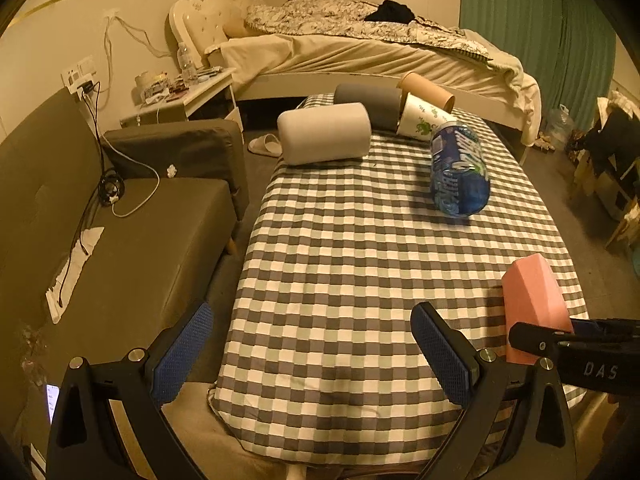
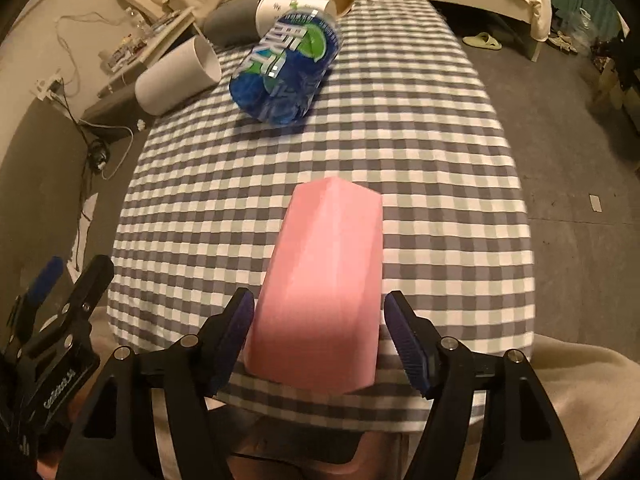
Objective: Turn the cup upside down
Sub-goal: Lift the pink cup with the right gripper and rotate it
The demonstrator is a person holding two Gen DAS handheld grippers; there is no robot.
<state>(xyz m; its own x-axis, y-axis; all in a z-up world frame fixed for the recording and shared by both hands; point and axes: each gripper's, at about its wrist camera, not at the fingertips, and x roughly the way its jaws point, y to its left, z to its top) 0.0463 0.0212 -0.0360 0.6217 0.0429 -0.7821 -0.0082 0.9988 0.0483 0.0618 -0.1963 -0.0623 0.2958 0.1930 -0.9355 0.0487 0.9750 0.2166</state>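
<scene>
Pink cup (image 2: 324,292): it lay on its side at the near right edge of the checked tablecloth (image 2: 420,168), a faceted pink tumbler with its length running away from the right wrist camera.
Right gripper (image 2: 318,340): it sat low at the near edge with the pink cup between its blue-padded fingers (image 2: 236,332). The fingers were spread to either side of the cup. The left pad looked just beside the cup's wall and the right pad stood a little off it; I could not tell whether either one actually touched.
Left gripper (image 1: 312,356): it hung over the near left corner of the table, jaws spread wide with nothing between them but cloth. It was left of the pink cup and apart from it.
Blue can (image 1: 459,170): a blue printed drink can lay on its side toward the far right of the cloth, well apart from the pink cup.
White cup (image 1: 325,133): it lay on its side at the far left of the table.
Grey cup (image 1: 370,102): it lay behind the white one at the far end.
Printed paper cup (image 1: 422,120): white with green marks, it lay tipped over just beside the blue can's far end.
Brown paper cup (image 1: 428,90): it lay on its side behind the printed one.
Sofa (image 1: 132,240): it stood left of the table, with cables trailing across the seat.
Bed (image 1: 360,52): it ran along the far wall, unmade.
</scene>
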